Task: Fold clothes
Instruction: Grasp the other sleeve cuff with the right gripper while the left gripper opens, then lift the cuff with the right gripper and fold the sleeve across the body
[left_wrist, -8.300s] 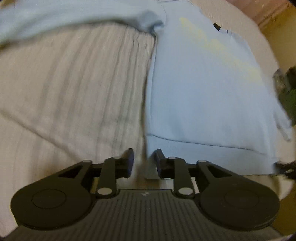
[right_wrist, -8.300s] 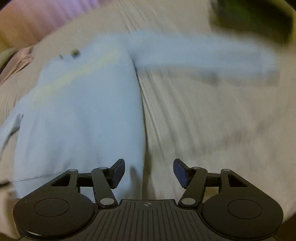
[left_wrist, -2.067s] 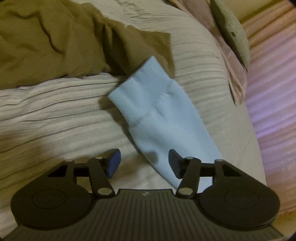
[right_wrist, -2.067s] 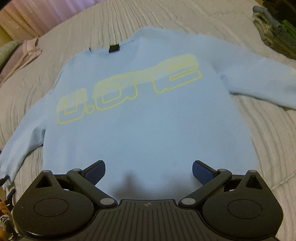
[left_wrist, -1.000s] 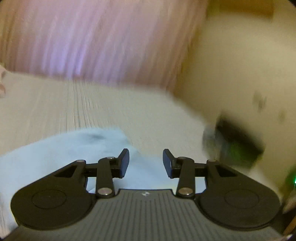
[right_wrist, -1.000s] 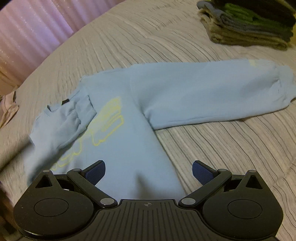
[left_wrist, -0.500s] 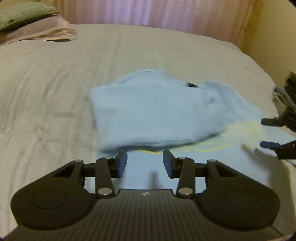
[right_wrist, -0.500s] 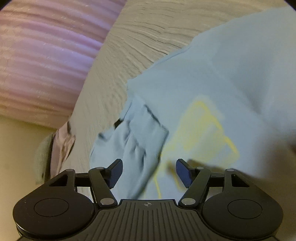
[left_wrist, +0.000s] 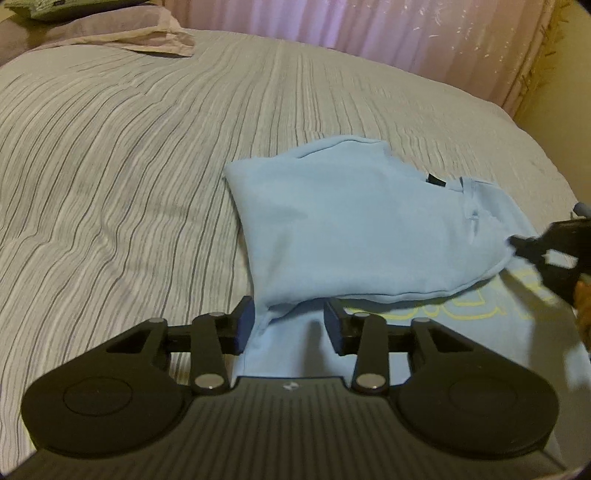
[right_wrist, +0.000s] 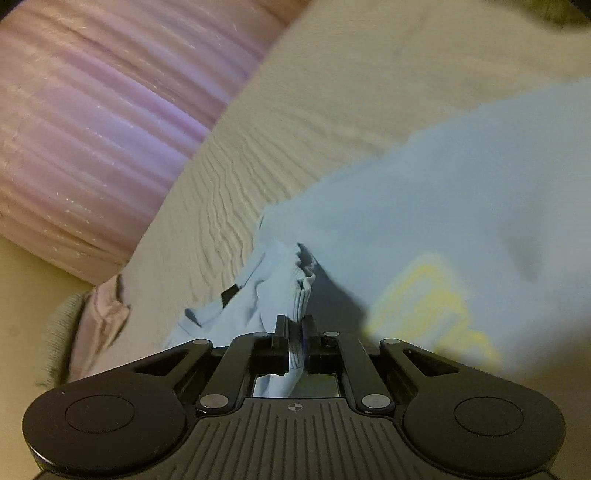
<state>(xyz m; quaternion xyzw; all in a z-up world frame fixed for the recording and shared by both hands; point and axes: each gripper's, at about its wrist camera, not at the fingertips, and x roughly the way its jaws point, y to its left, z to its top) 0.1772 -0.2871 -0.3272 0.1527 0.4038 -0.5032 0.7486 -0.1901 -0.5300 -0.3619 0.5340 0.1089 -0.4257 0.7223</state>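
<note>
Bedspread (left_wrist: 129, 155), striped, carries the light-blue sweatshirt (left_wrist: 351, 229), its yellow print mostly hidden under a folded-over sleeve. Right gripper (right_wrist: 294, 332) has just closed, jaws pinching the ribbed cuff (right_wrist: 301, 291). Left gripper (left_wrist: 289, 323) has jaws spread beside the sweatshirt's edge, having narrowed slightly.

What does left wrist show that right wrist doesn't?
Left wrist only: the left claw open astride the sweatshirt's folded edge, pads clear of the cloth, and the sleeve laid across the chest.

Right wrist only: the right claw, jaws just closed, shut on the ribbed cuff.

Both: sweatshirt, yellow print, black neck tag, striped bedspread, pink curtain, pillows.
</note>
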